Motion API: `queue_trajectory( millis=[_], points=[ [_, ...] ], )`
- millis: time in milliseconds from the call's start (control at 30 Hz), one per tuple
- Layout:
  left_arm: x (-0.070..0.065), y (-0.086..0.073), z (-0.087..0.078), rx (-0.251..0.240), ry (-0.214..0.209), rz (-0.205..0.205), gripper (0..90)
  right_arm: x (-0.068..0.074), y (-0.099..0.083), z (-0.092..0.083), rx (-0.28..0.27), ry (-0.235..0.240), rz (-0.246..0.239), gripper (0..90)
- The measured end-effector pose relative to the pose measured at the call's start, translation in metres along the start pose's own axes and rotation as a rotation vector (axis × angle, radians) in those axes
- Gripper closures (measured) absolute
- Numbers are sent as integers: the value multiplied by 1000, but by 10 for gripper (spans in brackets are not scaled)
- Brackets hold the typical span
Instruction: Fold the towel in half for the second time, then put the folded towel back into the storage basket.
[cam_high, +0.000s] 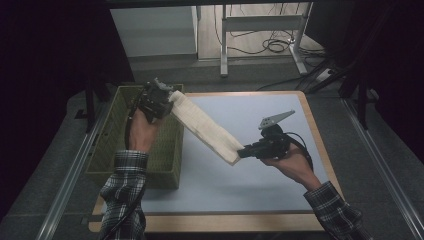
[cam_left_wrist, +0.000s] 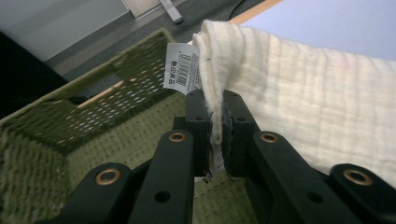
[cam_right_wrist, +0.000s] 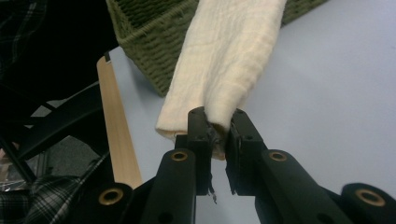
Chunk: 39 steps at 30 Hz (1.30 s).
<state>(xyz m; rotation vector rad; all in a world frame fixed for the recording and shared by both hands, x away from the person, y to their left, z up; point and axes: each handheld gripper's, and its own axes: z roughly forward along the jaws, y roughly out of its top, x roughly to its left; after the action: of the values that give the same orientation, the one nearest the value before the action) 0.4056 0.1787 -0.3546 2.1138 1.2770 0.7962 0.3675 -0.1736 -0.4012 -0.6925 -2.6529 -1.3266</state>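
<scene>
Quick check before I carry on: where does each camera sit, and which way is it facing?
High view: fixed above the person's side, looking forward and down at the table; both plaid-sleeved forearms show, left tongs and right tongs holding the cream cloth stretched between them.
Left gripper view: rides the left tongs, looking along its jaws into the green basket; jaws clamp the cloth's tagged end.
Right gripper view: rides the right tongs, looking along the cloth toward the basket; a plaid sleeve shows.
All three views share the cloth and the basket.

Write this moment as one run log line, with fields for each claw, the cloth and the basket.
left claw: shut on cloth | right claw: shut on cloth | cloth: folded, stretched between claws above table | basket: green woven, below left claw
</scene>
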Motion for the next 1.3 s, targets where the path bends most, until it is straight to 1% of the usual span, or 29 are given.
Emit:
queue_trajectory(
  millis=[200, 367, 500, 633, 900, 1033, 1300],
  points=[
    [17, -7, -3, -3, 22, -14, 832, 9, 17, 20, 6, 26, -21, 809],
    [28, -13, -1, 8, 39, -15, 832, 17, 28, 36, 13, 45, -34, 809],
    [36, -17, 0, 15, 49, -23, 832, 22, 35, 47, 16, 55, -41, 809],
    [41, -19, 1, 22, 58, -24, 832, 26, 41, 56, 18, 64, -45, 809],
    [54, -24, 0, 22, 75, -34, 832, 32, 51, 72, 11, 89, -39, 809],
    [60, -27, 2, 26, 81, -38, 832, 36, 56, 80, 10, 91, -43, 808],
    [71, -31, 7, 36, 103, -27, 832, 47, 69, 99, -2, 102, -43, 808]
  ],
)
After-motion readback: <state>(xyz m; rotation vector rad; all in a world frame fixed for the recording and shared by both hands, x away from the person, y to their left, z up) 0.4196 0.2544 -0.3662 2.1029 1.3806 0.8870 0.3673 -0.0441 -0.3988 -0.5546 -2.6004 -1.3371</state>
